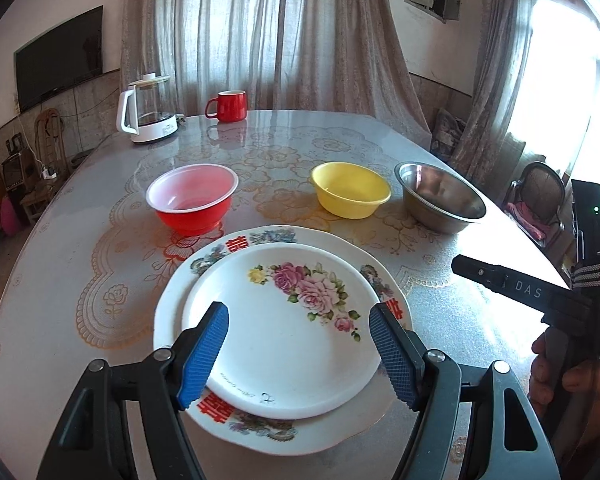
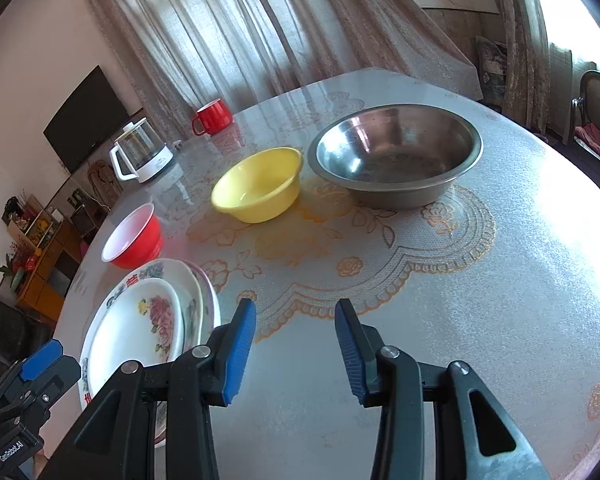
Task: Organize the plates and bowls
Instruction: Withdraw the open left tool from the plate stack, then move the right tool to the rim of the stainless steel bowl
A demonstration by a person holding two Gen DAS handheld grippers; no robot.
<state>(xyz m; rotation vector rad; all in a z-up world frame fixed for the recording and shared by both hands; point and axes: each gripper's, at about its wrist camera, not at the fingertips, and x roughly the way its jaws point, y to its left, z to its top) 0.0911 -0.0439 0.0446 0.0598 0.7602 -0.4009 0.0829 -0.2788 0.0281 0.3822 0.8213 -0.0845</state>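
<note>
The plates are stacked, the rose plate (image 1: 284,332) on top. The three bowls sit apart behind. The steel bowl (image 2: 396,156) is straight ahead of the right tongs (image 2: 296,354). Both tongs are wide open and empty; the left tongs (image 1: 300,354) hang over the plates.

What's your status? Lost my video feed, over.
Left gripper open over stacked plates, right gripper open above bare table. Red bowl, yellow bowl, steel bowl unstacked. Nothing blocking.
</note>
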